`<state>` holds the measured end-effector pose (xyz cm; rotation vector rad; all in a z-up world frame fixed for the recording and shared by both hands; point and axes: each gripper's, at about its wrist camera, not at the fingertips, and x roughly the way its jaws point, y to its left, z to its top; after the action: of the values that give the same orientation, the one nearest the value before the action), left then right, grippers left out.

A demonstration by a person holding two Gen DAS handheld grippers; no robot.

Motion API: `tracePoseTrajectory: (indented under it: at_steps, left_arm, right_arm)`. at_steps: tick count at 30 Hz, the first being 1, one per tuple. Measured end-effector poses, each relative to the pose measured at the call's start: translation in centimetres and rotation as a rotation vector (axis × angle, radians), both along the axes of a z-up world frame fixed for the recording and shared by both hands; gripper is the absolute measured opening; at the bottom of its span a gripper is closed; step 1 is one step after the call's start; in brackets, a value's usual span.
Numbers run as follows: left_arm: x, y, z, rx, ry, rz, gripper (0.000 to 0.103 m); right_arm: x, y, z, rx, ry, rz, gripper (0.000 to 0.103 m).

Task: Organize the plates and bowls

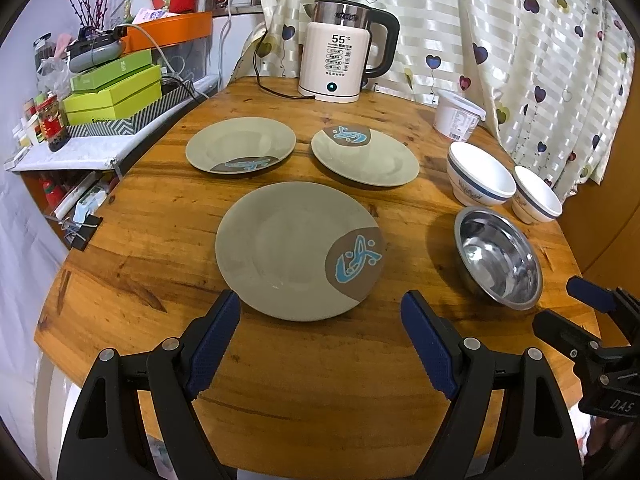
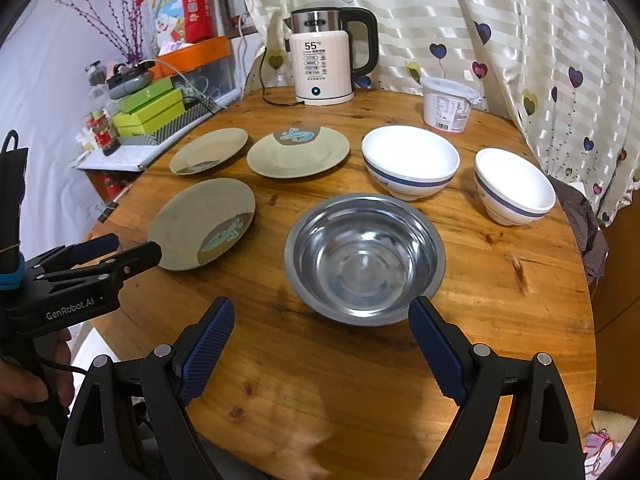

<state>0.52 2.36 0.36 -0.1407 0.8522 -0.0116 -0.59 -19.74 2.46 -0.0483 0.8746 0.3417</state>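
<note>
Three grey-green plates with a brown and blue patch lie on the round wooden table [image 1: 320,380]: a near plate [image 1: 298,250], a far left plate [image 1: 240,145] and a far right plate [image 1: 365,157]. A steel bowl [image 2: 365,258] stands upright at the right front. Two white bowls with blue bands stand behind it, one larger [image 2: 411,167], one further right [image 2: 514,191]. My left gripper [image 1: 320,304] is open and empty just before the near plate. My right gripper [image 2: 320,312] is open and empty just before the steel bowl.
An electric kettle [image 1: 340,56] with its cord and a white lidded tub [image 1: 458,114] stand at the table's back. A patterned curtain [image 1: 520,40] hangs behind. A cluttered shelf with green boxes [image 1: 114,92] adjoins the table's left edge.
</note>
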Motion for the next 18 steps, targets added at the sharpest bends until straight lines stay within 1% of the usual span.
tracePoseTrajectory:
  at_steps: [18]
  left_arm:
    - [1.3, 0.9, -0.2, -0.009, -0.001, 0.027, 0.083]
  right_arm:
    - [2.1, 2.4, 0.4, 0.012, 0.004, 0.069, 0.089]
